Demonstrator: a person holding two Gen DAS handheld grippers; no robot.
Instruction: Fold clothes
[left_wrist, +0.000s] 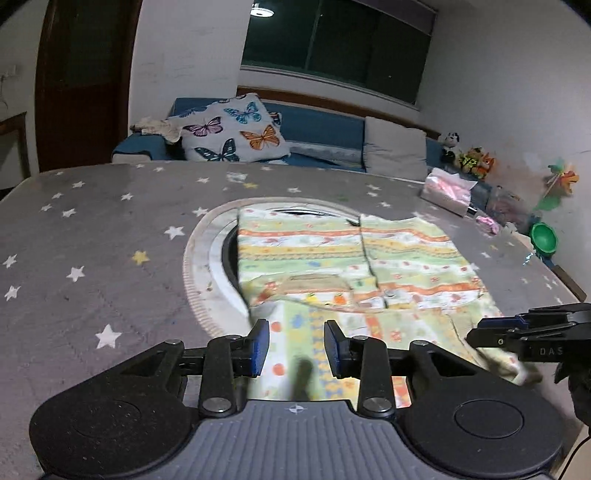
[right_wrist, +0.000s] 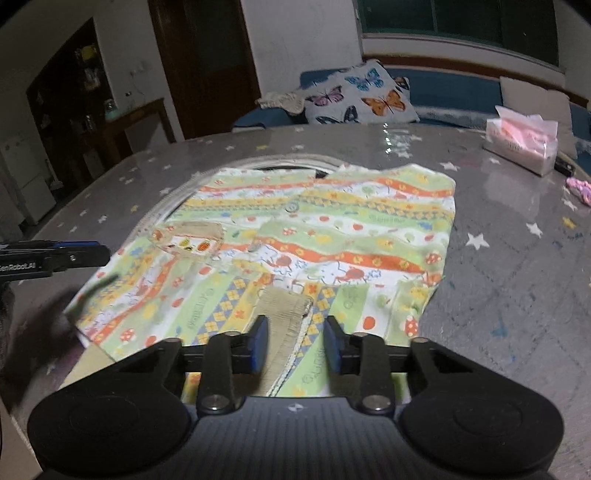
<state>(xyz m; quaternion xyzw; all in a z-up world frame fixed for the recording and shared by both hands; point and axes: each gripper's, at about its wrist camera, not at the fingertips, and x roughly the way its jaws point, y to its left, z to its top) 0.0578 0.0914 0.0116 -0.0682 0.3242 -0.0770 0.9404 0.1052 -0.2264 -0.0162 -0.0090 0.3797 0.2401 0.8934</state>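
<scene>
A child's garment (left_wrist: 406, 258) (right_wrist: 351, 229) with green, orange and yellow striped print lies spread on the grey star-patterned table (left_wrist: 110, 221) (right_wrist: 517, 277). Its near part is folded over. My left gripper (left_wrist: 295, 347) hovers over the garment's near left edge, jaws apart, nothing pinched. My right gripper (right_wrist: 293, 343) is low over the near edge, and a beige ribbed cuff (right_wrist: 284, 325) lies between its blue pads without being squeezed. Each gripper shows side-on in the other's view: the right gripper (left_wrist: 474, 334), the left gripper (right_wrist: 105, 254). A beige pocket (right_wrist: 188, 240) faces up.
A pink tissue pack (left_wrist: 447, 192) (right_wrist: 521, 142) stands at the table's far right, with a green bowl (left_wrist: 543, 240) and small pink items (right_wrist: 580, 188) nearby. A round inset ring (left_wrist: 199, 258) lies under the garment. Behind the table is a blue sofa with a butterfly pillow (left_wrist: 232, 129) (right_wrist: 365, 96).
</scene>
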